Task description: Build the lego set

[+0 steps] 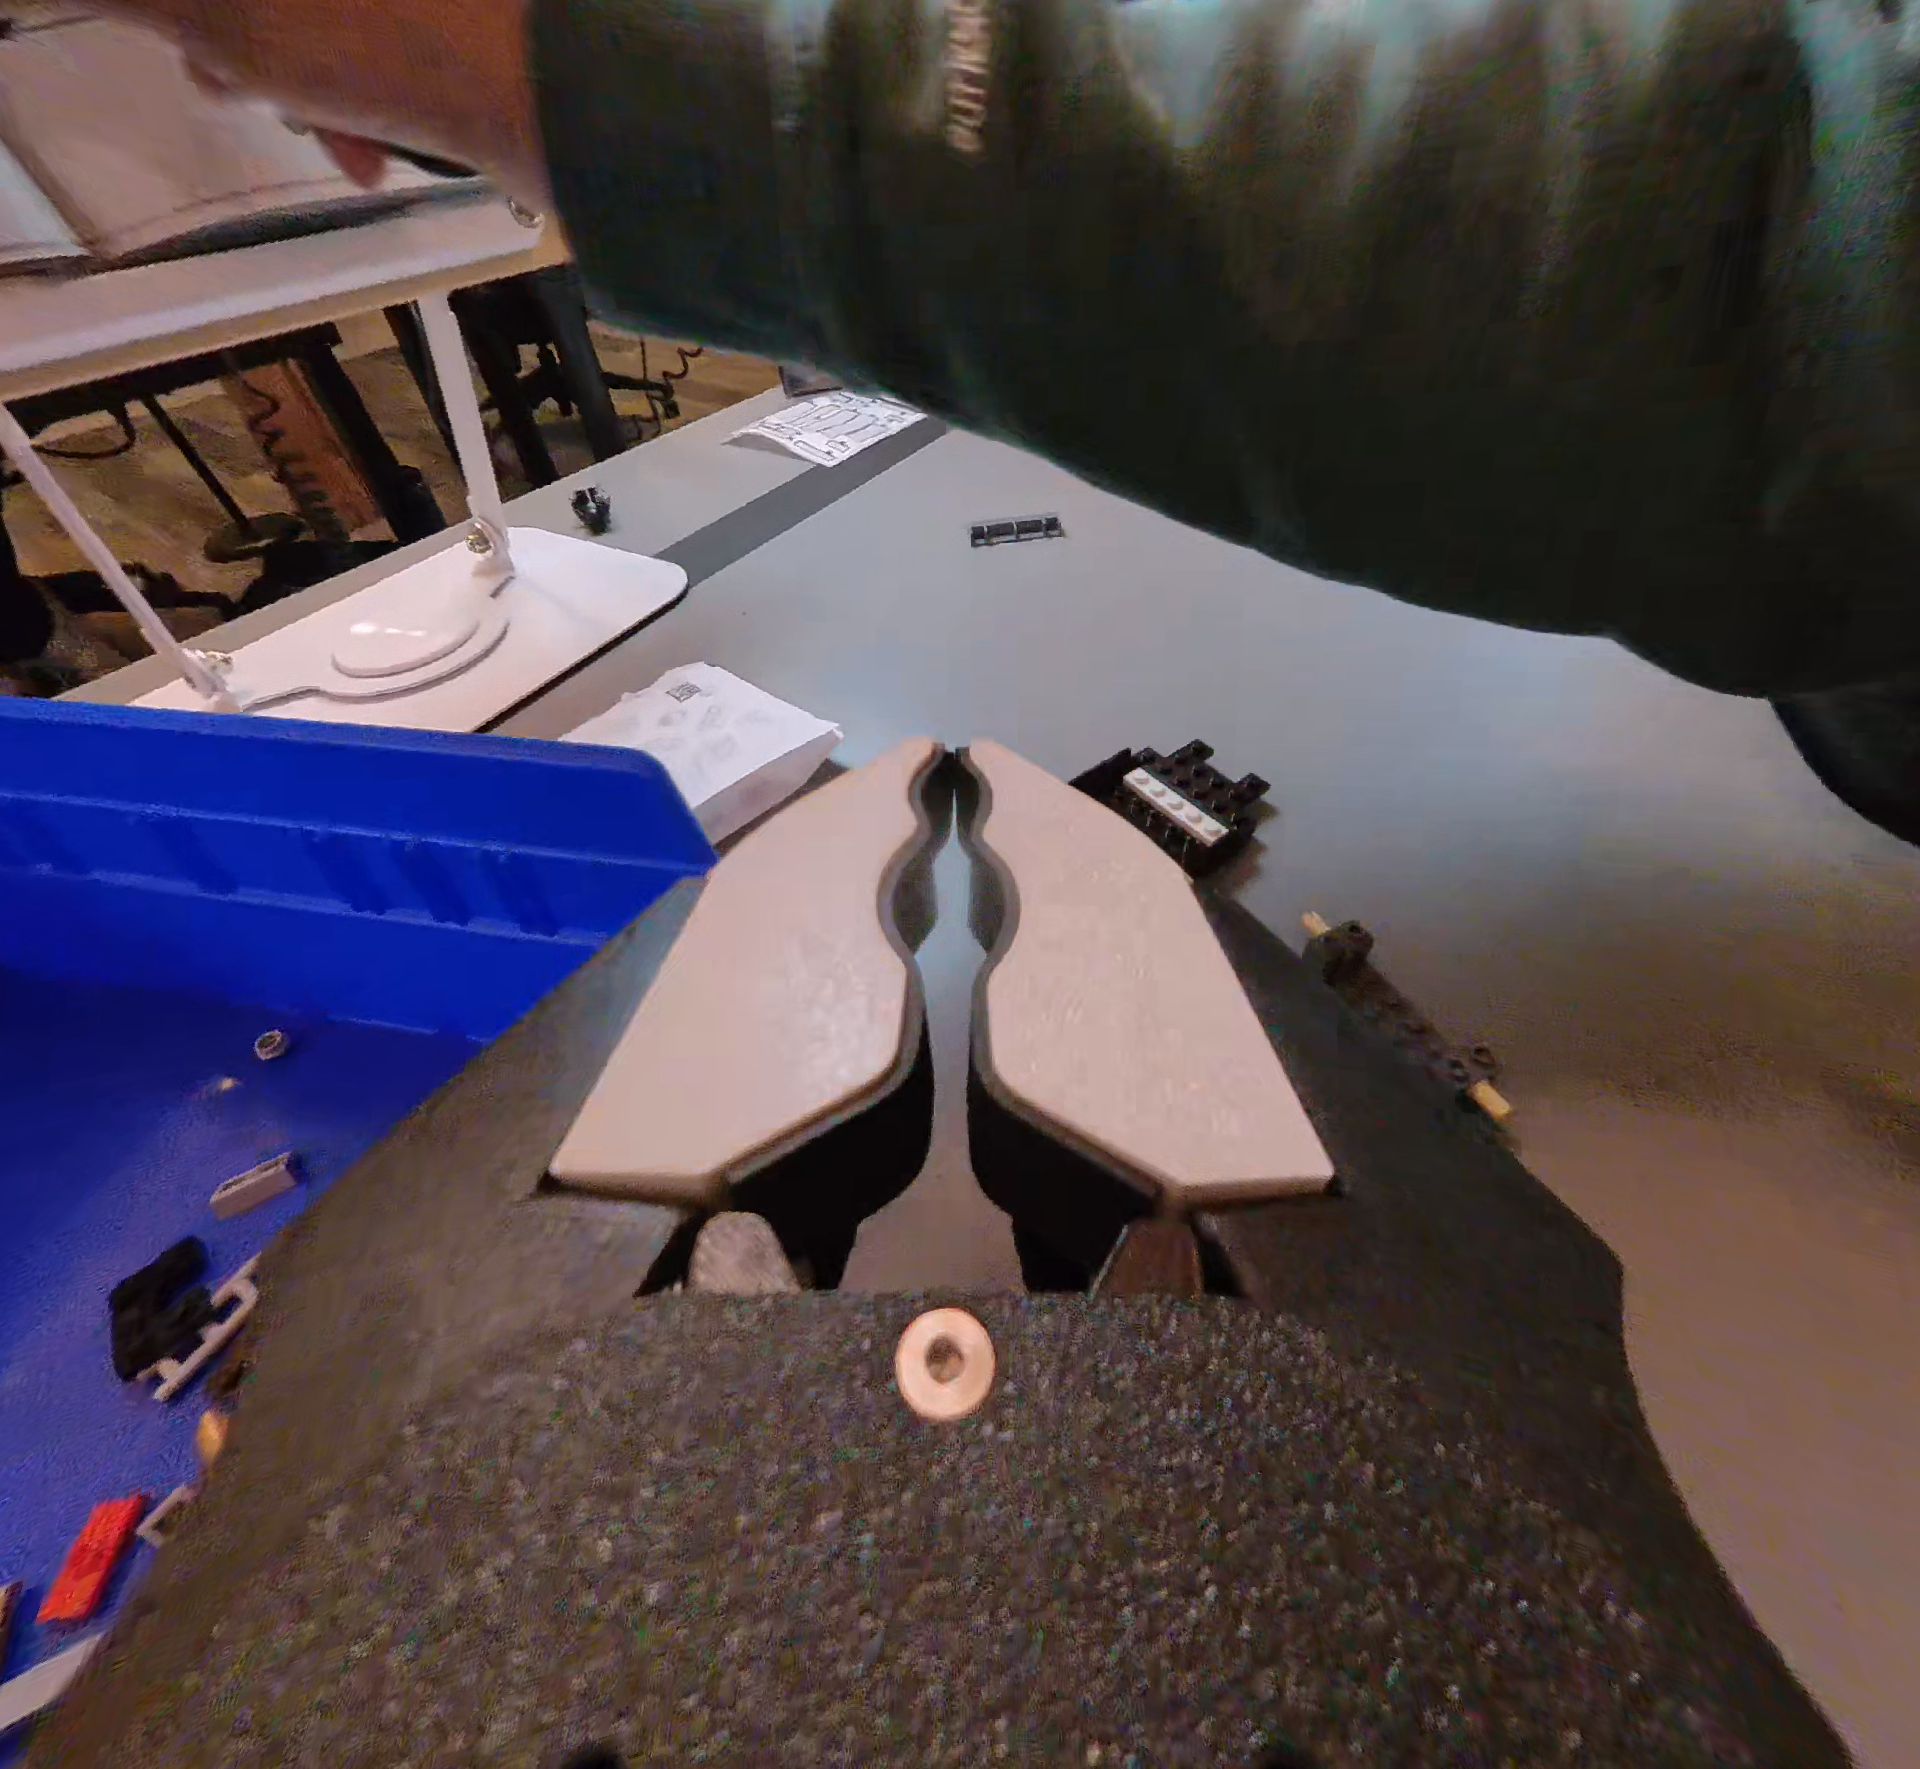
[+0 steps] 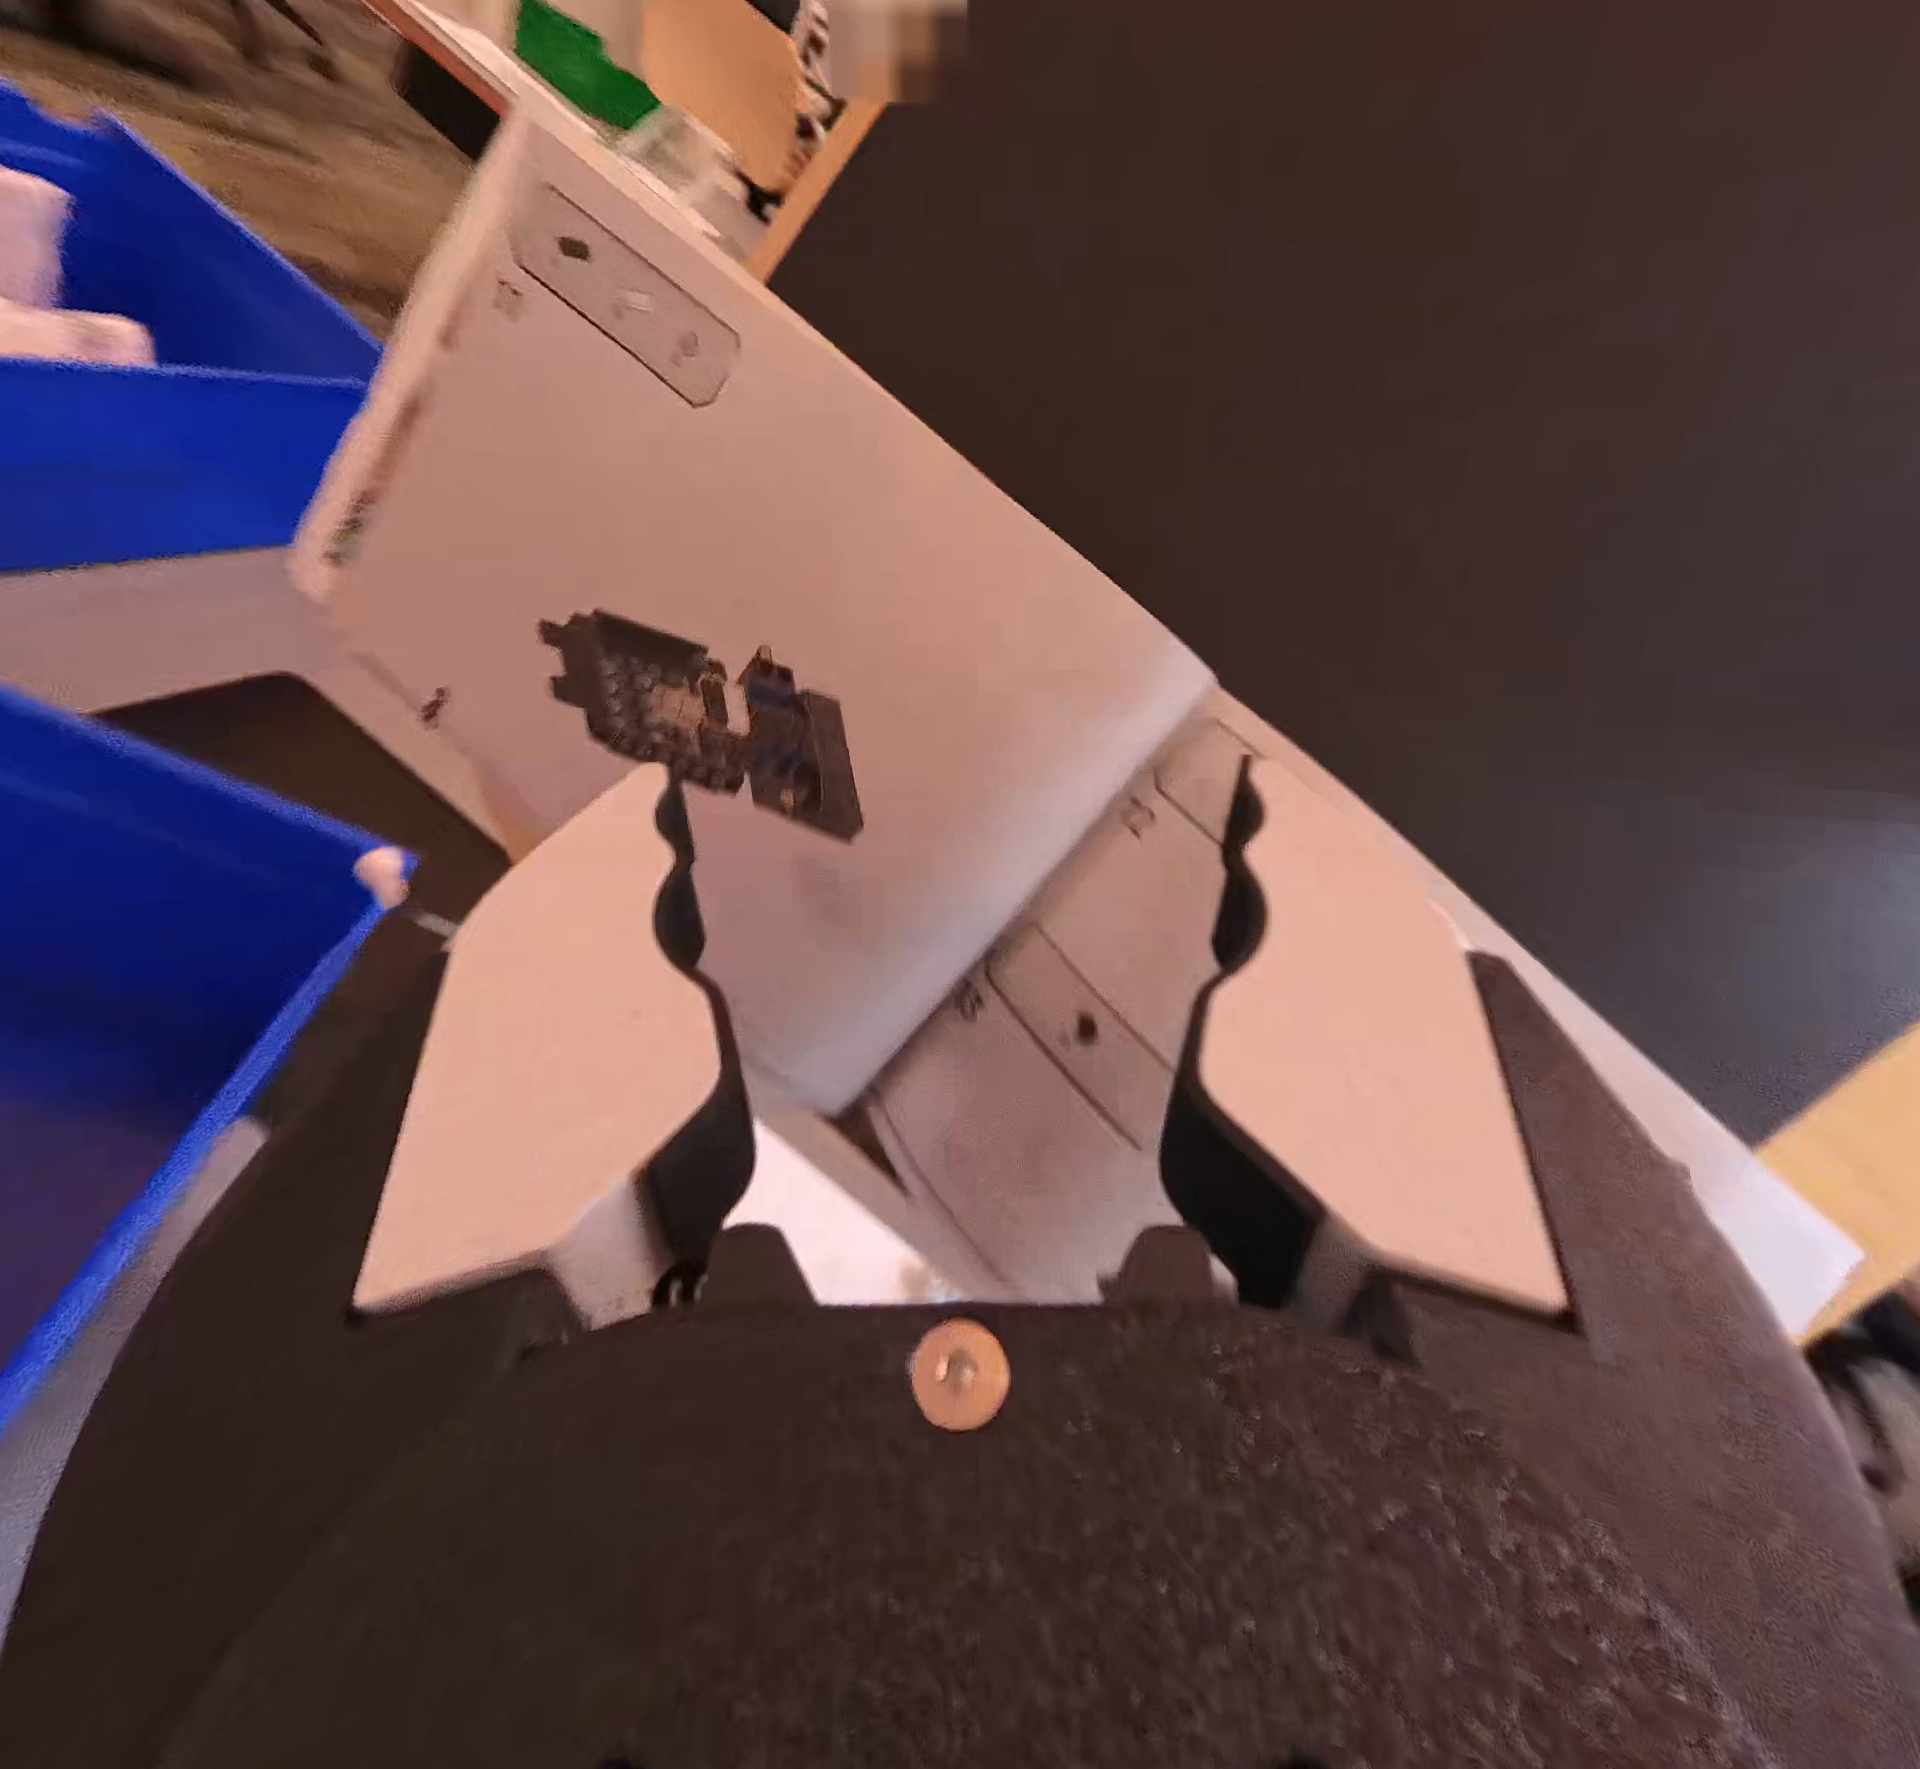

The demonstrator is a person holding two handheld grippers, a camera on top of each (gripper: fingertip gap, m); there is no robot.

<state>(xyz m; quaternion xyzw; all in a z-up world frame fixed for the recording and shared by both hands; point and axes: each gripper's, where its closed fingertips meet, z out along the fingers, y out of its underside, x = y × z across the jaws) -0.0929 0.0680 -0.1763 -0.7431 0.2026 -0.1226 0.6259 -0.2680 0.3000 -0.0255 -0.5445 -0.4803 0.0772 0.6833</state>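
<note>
Left gripper (image 1: 954, 769) is hovering over the grey counter (image 1: 1507, 846), its fingers nearly together at the tips and clamping nothing. Nearest to it is a black brick assembly with a white plate on top (image 1: 1179, 803), lying on the counter just right of the fingertips, not touching. A long dark brick beam with tan pins (image 1: 1397, 1018) is lying farther right, beside the gripper body. A white printed leaflet (image 1: 717, 748) is sitting just left of the tips, against the rim of a blue bin (image 1: 343, 846). Small loose pieces are lying inside the bin, among them a red brick (image 1: 91, 1558) and a black one (image 1: 156, 1304). A white lamp base (image 1: 468, 628) is standing behind the bin; a small black strip piece (image 1: 1016, 530) is lying well apart on the far counter. An arm in a dark green sleeve (image 1: 1195, 265) is crossing above the whole view.

Right gripper (image 2: 956, 815) is standing with its fingers wide apart, holding nothing. Its view is blurred. Between and beyond the fingers an open white booklet (image 2: 883, 576) is lying, with a printed picture of a dark brick build (image 2: 707, 722) on its page near the left fingertip. Blue bins (image 2: 166, 971) are sitting at the left.
</note>
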